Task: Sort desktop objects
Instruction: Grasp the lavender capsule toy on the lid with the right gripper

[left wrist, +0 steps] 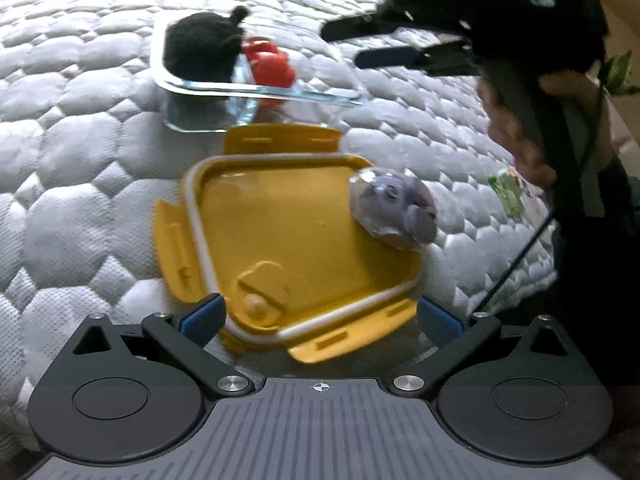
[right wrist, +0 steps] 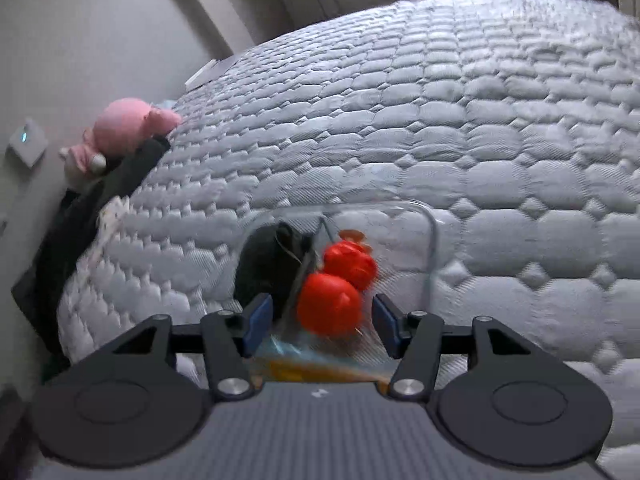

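Filling both views we see a quilted mattress [left wrist: 80,152]. Next, centre of left view, a yellow lid [left wrist: 296,236] lying upside down between our left gripper [left wrist: 320,320] jaws, spread wide, gripping nothing. Upper centre, glass box [left wrist: 260,94] holding black pouch [left wrist: 200,50] and red toy [left wrist: 270,64]. Right gripper [right wrist: 316,326] half-wide, empty, over the red toy. Clear ball [left wrist: 394,210] at lid's right corner.

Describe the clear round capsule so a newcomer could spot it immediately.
On the white quilted mattress lies a yellow lid, in front of the glass container. The capsule rests on the lid's right edge: the only transparent ball, with a purple-grey figure inside.
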A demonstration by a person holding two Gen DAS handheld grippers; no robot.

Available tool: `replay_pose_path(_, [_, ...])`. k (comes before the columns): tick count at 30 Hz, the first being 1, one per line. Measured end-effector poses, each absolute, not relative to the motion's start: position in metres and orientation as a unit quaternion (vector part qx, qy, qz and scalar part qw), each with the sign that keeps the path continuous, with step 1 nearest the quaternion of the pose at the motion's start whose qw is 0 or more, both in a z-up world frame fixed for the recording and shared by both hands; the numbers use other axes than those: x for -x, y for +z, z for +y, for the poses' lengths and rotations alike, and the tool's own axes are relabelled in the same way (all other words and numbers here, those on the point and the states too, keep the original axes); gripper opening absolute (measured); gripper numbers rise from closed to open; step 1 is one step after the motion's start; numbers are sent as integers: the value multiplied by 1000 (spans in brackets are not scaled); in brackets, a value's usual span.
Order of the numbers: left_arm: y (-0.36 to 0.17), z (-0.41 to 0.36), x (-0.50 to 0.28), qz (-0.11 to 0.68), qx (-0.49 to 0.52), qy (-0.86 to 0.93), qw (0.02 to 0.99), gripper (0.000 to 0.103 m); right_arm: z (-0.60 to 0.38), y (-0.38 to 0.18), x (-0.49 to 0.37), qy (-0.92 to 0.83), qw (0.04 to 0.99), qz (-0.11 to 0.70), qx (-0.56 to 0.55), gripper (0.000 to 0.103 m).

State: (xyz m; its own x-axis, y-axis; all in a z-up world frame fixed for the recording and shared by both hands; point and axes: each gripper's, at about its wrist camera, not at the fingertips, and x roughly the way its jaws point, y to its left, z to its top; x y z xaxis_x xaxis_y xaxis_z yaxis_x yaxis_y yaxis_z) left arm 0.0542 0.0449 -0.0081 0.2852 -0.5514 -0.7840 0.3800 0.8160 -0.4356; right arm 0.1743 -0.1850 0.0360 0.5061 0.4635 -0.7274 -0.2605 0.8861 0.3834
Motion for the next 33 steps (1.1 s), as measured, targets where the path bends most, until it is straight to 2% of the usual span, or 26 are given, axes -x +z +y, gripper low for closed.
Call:
replay_pose_path(4, [-3, 25, -47, 521, 57, -319, 790, 103, -203, 33, -142, 217, 857, 464, -52, 71])
replay_pose_path(9, [3, -3, -33, 518, 14, -349, 781, 103, -215, 6, -106, 233, 843, 485, 24, 72])
replay_pose_path(14, [6, -18, -27, 519, -10, -349, 780, 103, -224, -7, -92, 275, 832, 482, 15, 75])
replay_pose_path(20, [5, -22, -25, 525, -19, -340, 780, 103, -227, -17, -95, 287, 827, 483, -10, 84])
replay_pose_path(23, [4, -23, -27, 528, -18, -336, 780, 103, -226, -18, -93, 280, 832, 479, -12, 82])
replay_pose_path(26, [3, -23, -27, 530, -16, -335, 779, 103, -226, -14, -90, 278, 829, 484, -22, 68])
replay_pose_path(27, [2, -23, -27, 530, -16, -335, 779, 103, -226, -13, -90, 274, 827, 491, -29, 67])
replay_pose_path(33, [-4, -14, -31, 533, -11, -325, 781, 103, -233, -15, -91, 297, 783, 536, -109, 66])
